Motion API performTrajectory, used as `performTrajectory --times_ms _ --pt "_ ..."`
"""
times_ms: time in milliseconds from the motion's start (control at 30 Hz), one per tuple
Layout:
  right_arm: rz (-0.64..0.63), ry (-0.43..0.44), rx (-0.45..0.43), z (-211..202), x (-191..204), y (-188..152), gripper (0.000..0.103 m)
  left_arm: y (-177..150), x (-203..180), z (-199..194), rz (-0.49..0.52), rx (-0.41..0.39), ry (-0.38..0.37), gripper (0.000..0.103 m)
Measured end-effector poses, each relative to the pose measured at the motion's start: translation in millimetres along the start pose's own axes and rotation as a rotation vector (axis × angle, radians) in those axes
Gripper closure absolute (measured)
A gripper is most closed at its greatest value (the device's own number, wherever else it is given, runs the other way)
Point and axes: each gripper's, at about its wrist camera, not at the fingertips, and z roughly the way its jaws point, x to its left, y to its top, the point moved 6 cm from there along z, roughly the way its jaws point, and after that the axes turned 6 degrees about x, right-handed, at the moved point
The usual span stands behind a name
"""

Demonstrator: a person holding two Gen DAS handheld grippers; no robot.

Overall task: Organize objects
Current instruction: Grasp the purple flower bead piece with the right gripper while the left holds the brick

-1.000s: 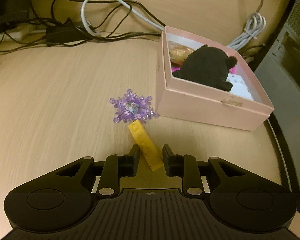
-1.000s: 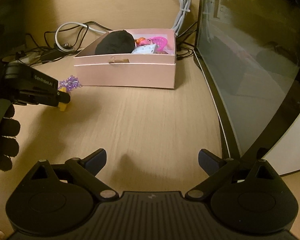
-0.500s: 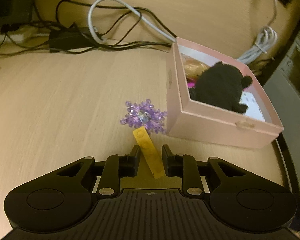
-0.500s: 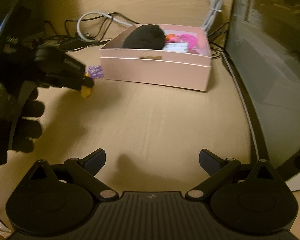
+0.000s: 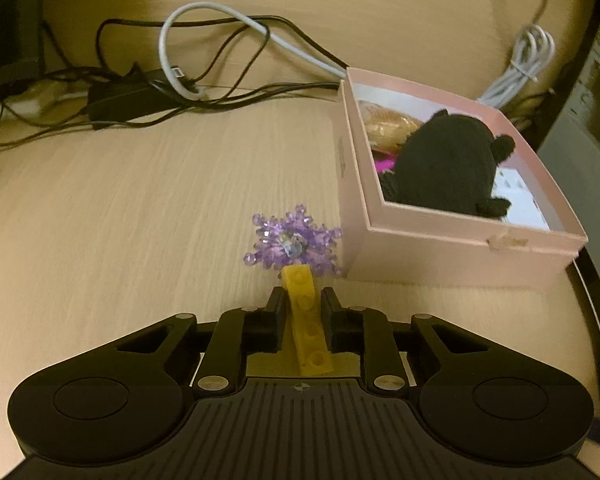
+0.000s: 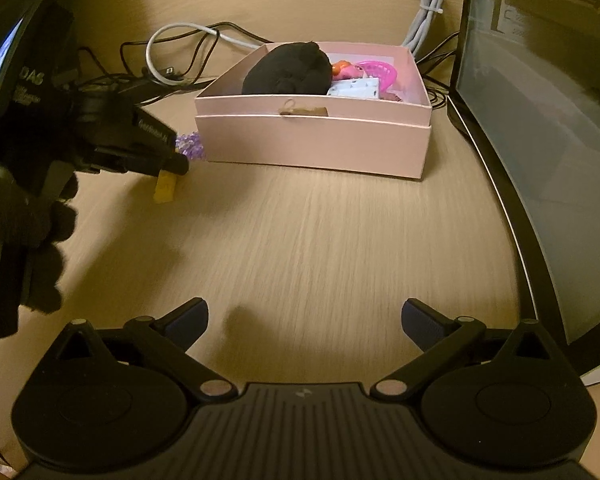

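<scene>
My left gripper [image 5: 300,300] is shut on a yellow toy brick [image 5: 306,322], held just above the wooden desk; the brick also shows in the right wrist view [image 6: 165,189] under the left gripper [image 6: 176,162]. A purple bead snowflake [image 5: 294,244] lies right in front of it, beside the pink box [image 5: 452,256]. The box holds a black plush toy [image 5: 448,162] and other items. My right gripper [image 6: 304,318] is open and empty over the desk, well short of the pink box [image 6: 312,140].
A tangle of black and white cables [image 5: 204,68] and a power adapter [image 5: 120,98] lie at the back of the desk. A dark monitor [image 6: 540,120] stands at the right. A gloved hand [image 6: 20,216] holds the left gripper.
My left gripper has moved forward with the yellow brick, closer to the snowflake and the box. My right gripper has shifted, so the box sits more central in its view.
</scene>
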Motion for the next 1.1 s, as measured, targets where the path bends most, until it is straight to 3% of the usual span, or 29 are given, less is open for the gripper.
performTrajectory --times_ms 233,433,533,600,767,1100 --pt "-0.014 -0.001 -0.012 6.3 15.1 13.4 0.0 -21.8 30.5 -21.2 0.026 0.035 -0.031 0.085" --pt "-0.06 0.019 -0.067 19.2 50.9 44.6 0.001 -45.7 82.8 -49.0 -0.001 0.057 -0.032 0.085" --pt "-0.087 0.016 -0.084 31.5 74.5 63.8 0.02 -51.8 112.0 -60.2 -0.051 0.055 -0.026 0.085" --pt "-0.111 0.017 -0.079 40.3 90.8 76.2 0.044 -55.1 130.9 -66.6 -0.085 0.054 -0.027 0.085" --pt "-0.163 -0.039 -0.096 53.6 127.7 101.8 0.07 -62.1 160.2 -78.1 -0.115 0.052 -0.019 0.085" --pt "-0.038 -0.124 -0.12 73.4 146.2 131.7 0.071 -73.6 170.3 -86.9 -0.097 0.056 -0.06 0.085"
